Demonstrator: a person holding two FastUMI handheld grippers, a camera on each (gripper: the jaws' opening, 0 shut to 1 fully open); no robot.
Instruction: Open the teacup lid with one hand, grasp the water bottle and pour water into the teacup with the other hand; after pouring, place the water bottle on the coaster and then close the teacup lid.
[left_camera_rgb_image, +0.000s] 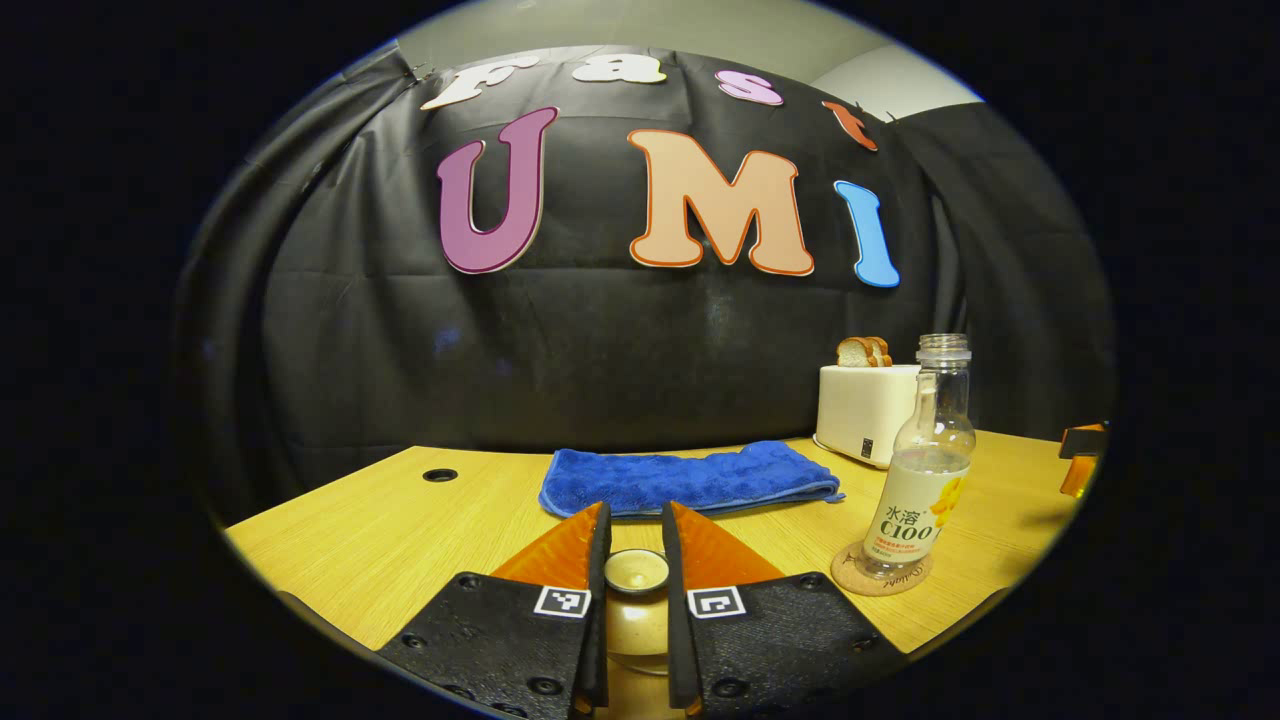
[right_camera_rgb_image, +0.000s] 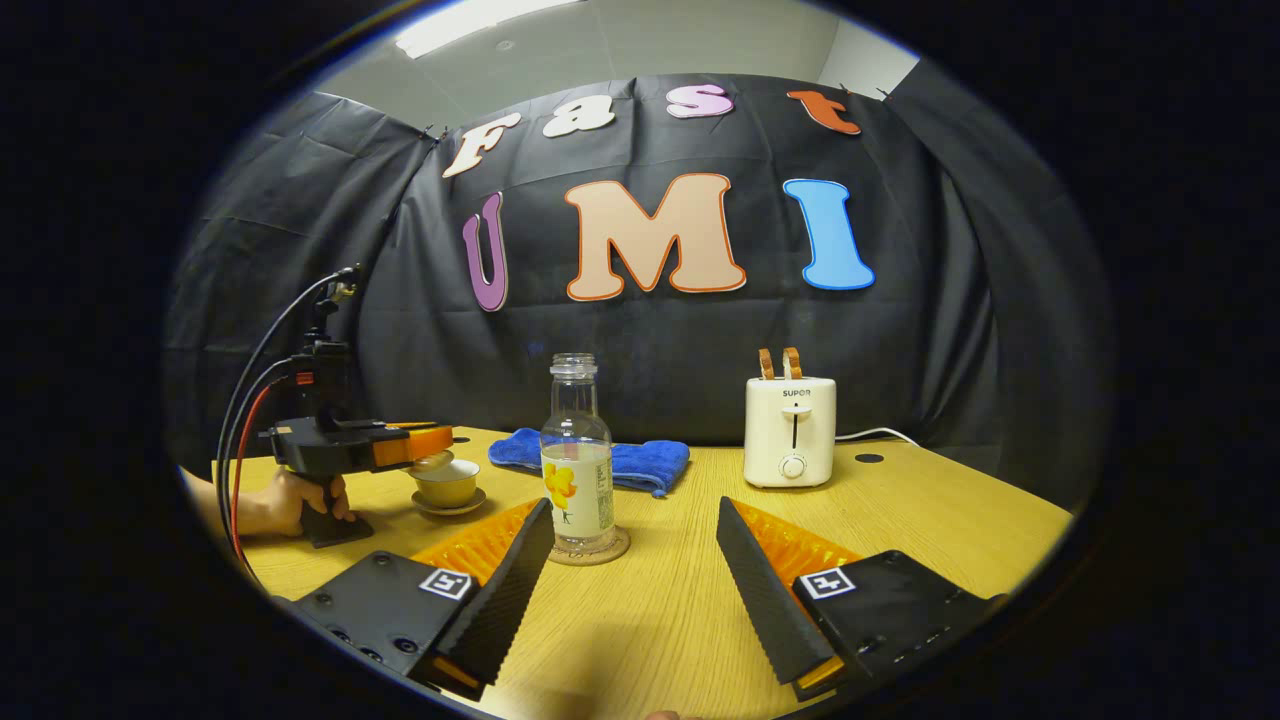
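Note:
My left gripper (left_camera_rgb_image: 636, 530) is shut on the knob of the beige teacup lid (left_camera_rgb_image: 637, 570), with the teacup under it. In the right gripper view a hand (right_camera_rgb_image: 285, 500) holds that gripper (right_camera_rgb_image: 425, 440) over the teacup (right_camera_rgb_image: 447, 485) on its saucer. I cannot tell whether the lid (right_camera_rgb_image: 432, 462) rests on the rim or hangs just above it. The uncapped water bottle (right_camera_rgb_image: 577, 460), partly full, stands on the round cork coaster (right_camera_rgb_image: 600, 552); the left gripper view shows that bottle (left_camera_rgb_image: 925, 470) and coaster (left_camera_rgb_image: 880, 578) at the right. My right gripper (right_camera_rgb_image: 634, 505) is open, its fingers low over the table just short of the bottle.
A folded blue towel (left_camera_rgb_image: 690, 480) lies behind the teacup. A white toaster (right_camera_rgb_image: 790, 430) with bread slices stands at the back right, its cord trailing off. The wooden table (right_camera_rgb_image: 660, 610) has a cable hole (right_camera_rgb_image: 869, 458) near the toaster.

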